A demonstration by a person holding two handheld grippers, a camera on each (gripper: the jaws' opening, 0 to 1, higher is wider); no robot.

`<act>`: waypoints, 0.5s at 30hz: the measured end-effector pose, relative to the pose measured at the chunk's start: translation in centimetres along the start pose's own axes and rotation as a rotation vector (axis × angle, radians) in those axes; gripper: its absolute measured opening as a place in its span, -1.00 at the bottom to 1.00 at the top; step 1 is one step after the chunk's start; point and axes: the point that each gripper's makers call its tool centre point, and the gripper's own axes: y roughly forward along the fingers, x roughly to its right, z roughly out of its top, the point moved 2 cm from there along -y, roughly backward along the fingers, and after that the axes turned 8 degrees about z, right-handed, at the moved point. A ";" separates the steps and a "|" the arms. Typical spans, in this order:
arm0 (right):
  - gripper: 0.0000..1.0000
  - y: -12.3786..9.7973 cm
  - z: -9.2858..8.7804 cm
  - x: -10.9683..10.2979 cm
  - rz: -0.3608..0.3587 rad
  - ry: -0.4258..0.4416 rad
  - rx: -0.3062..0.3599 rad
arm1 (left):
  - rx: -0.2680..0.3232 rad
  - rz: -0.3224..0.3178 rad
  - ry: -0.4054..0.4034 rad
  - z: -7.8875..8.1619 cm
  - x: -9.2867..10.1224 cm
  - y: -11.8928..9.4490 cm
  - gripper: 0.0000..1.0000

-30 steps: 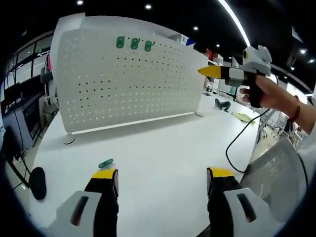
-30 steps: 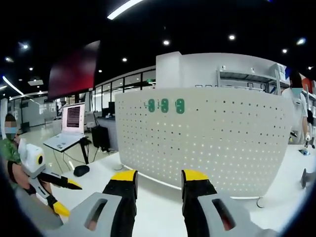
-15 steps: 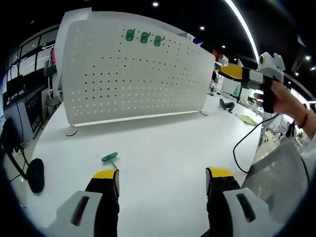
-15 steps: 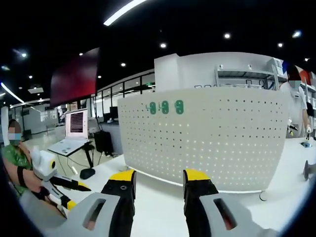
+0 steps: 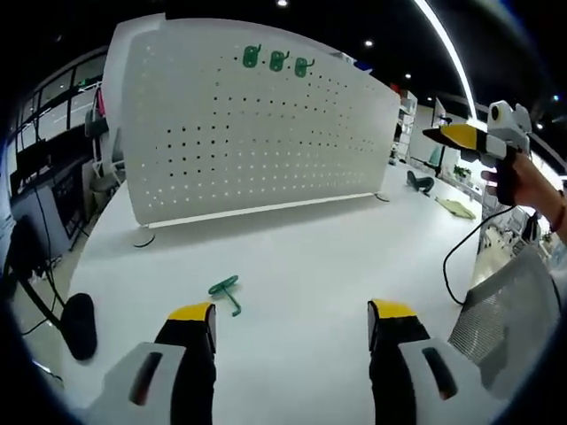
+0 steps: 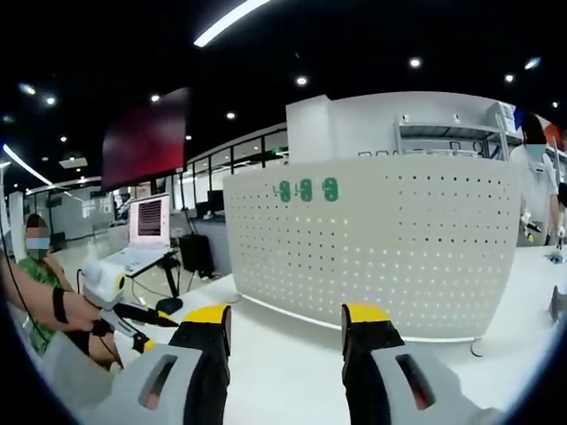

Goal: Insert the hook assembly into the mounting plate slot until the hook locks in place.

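Note:
A white pegboard stands upright across the far side of the white table. Three green hooks hang in a row near its top edge. A loose green hook lies flat on the table, just ahead of my left gripper, which is open and empty. My right gripper is open too, held up in the air facing the pegboard and its three green hooks. In the left gripper view the right gripper shows at far right, in a person's hand.
A black mouse-like object lies near the table's left edge. A black cable trails over the right side beside a grey mesh chair back. A laptop and a seated person are off to the left; another person stands at the right.
The left view has shifted, so the loose hook now sits more to the right and farther from the left jaw. The right gripper's jaws have opened a little wider.

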 end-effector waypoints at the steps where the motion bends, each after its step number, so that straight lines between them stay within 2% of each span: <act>1: 0.05 -0.1 -0.1 -0.1 0.003 -0.001 -0.008 | -0.012 0.000 0.006 -0.1 -0.1 0.1 0.41; 3: 0.12 -0.3 -0.2 -0.1 0.008 0.025 -0.002 | -0.011 -0.002 0.010 -0.1 -0.3 0.3 0.41; 5: 0.19 -0.5 -0.3 -0.1 0.003 0.001 -0.004 | -0.021 -0.006 0.011 -0.2 -0.5 0.5 0.40; 7: 0.21 -0.6 -1.0 -0.1 0.003 0.009 -0.039 | -0.031 0.003 0.018 -0.4 -0.8 0.7 0.39; 10: 0.22 -1.0 -1.2 -0.1 0.001 0.014 -0.025 | -0.037 0.010 0.021 -0.5 -1.0 1.0 0.33; 11: 0.23 -1.1 -1.5 -0.1 0.000 0.024 -0.030 | -0.034 0.040 0.028 -0.6 -1.5 1.0 0.26; 12: 0.23 -1.3 -1.9 -0.2 -0.003 0.039 -0.044 | -0.041 0.039 0.020 -0.8 -1.5 1.2 0.24; 15: 0.23 -1.5 -2.6 -0.5 -0.011 0.048 -0.044 | -0.053 0.033 0.007 -1.2 -1.5 1.5 0.28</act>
